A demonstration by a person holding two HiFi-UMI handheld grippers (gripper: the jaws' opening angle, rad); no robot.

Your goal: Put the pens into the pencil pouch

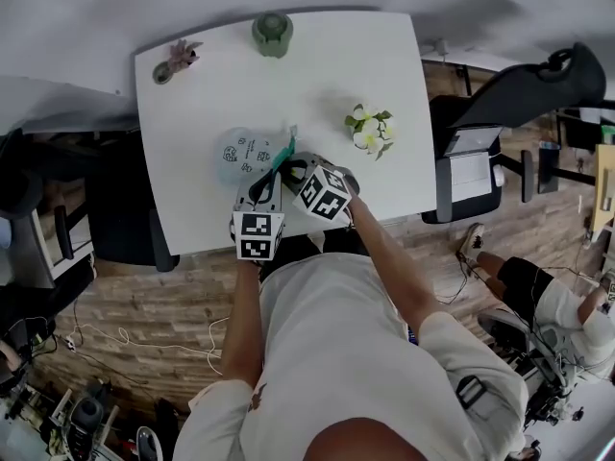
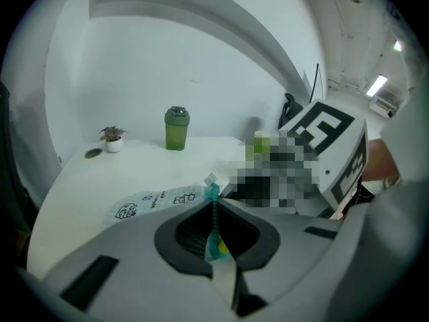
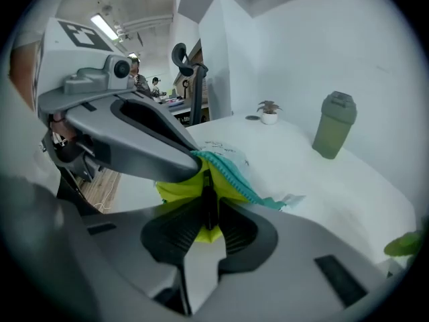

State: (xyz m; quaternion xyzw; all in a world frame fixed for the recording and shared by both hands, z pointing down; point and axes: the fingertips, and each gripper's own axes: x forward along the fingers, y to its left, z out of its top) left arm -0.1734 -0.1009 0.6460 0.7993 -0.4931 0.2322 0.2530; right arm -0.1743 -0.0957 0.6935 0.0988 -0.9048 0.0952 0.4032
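The left gripper (image 2: 215, 213) has its jaws fully together, pinching the teal zipper edge of the pencil pouch (image 2: 144, 203). The zipper strip runs up between its fingers and out past their tips, and the white, doodle-printed body of the pouch lies flat on the table (image 1: 317, 75) just beyond and to the left of them. The right gripper (image 3: 207, 203) is clamped, jaws nearly together, on a slim dark pen (image 3: 206, 180). The pen pokes out ahead of its fingertips into the pouch's open mouth, with yellow-green lining on both sides of the fingers and beneath them. The teal zipper curves off to the right of its tips. In the right gripper view, the left gripper's fingers come in from the upper left and meet the pouch rim just left of the right gripper's fingertips, so the two grippers sit close together at the opening. Well beyond both sets of fingers, near the table's far edge, stand a green shaker bottle (image 1: 273, 34) and a small potted plant (image 1: 178, 58). A white-flowered plant (image 1: 370, 130) sits off to the right of the right gripper's fingers.
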